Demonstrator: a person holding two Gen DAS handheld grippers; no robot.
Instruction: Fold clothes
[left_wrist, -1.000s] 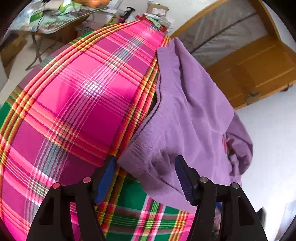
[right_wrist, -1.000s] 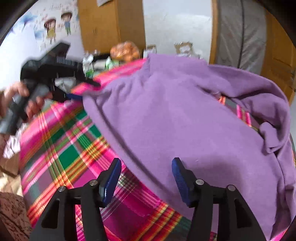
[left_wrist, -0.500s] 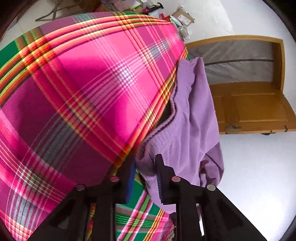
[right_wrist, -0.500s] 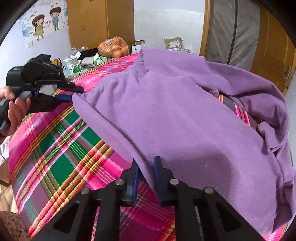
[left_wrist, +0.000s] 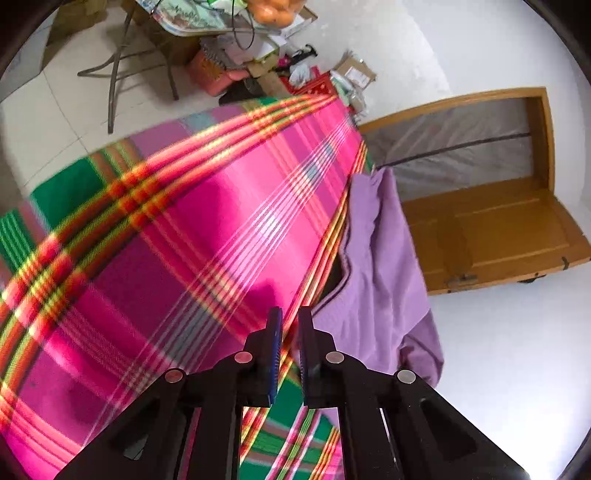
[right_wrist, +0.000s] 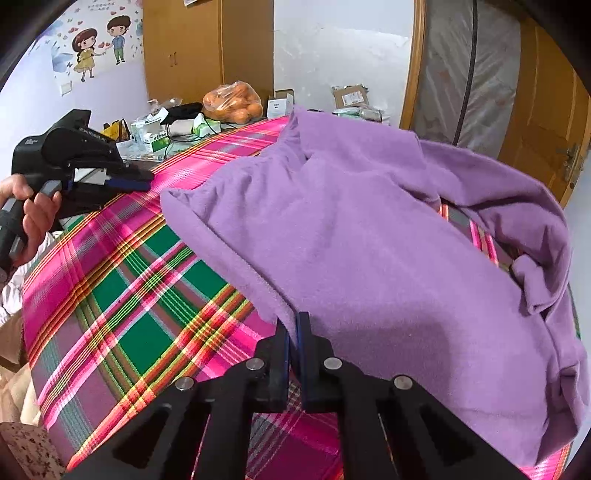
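Plaid bedspread (right_wrist: 122, 295): purple sweater (right_wrist: 369, 258) lying unfolded. Your right gripper (right_wrist: 291, 332) is pinching its hem; your left gripper (left_wrist: 290, 332) is closing empty, sweater corner apart.

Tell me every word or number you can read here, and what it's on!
No text here can be read for sure.
White lettering on the black body of the left gripper: too blurred to read.
Label on the cardboard box by the wall: too small.
Print on the green and white box on the side table: too small.
Wall sticker of two cartoon children: no readable words.
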